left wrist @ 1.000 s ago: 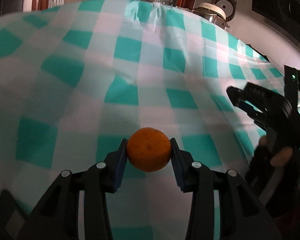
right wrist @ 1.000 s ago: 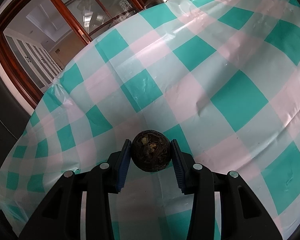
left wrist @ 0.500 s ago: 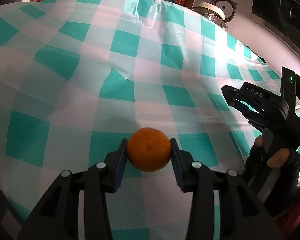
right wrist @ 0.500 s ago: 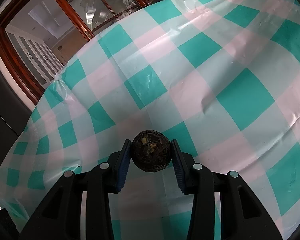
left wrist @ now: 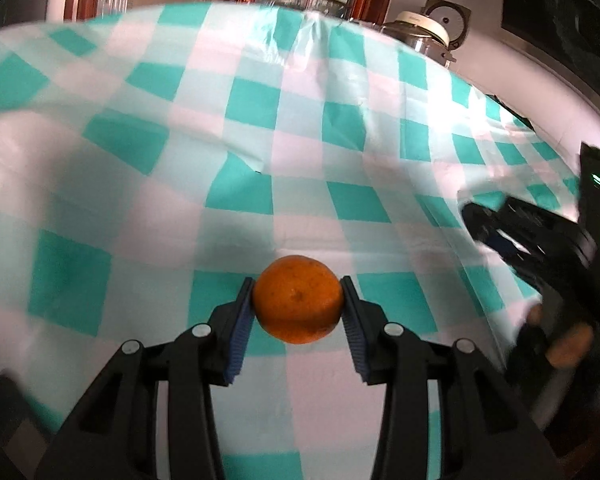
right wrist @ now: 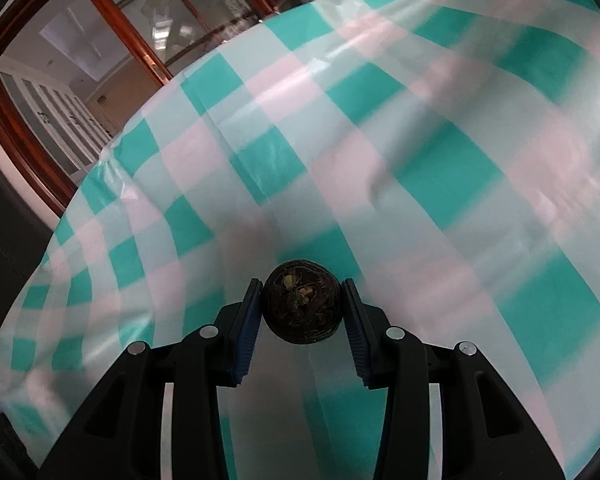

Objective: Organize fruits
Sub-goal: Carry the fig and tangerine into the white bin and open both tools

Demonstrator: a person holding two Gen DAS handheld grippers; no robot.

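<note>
The left tongs [left wrist: 298, 300] grip a round orange citrus fruit [left wrist: 298, 298] between their blue ribbed pads [left wrist: 240, 332], one pad pressed to each side of it. The fruit hangs above the table [left wrist: 140, 184], which is covered by a glossy cloth of teal, pink and pale checks, nearer the table's near edge than its far one. At the far right corner stands a white-lidded metal cooker [left wrist: 424, 34].

The right tongs [right wrist: 303, 306] clamp a dark brown, wrinkled round fruit [right wrist: 302, 306] with pale flecks on its top, again a pad on each side. It is held over the checked cloth, toward the near edge. In the left wrist view the right tongs [left wrist: 496, 226] appear blurred above the table's right edge.
</note>
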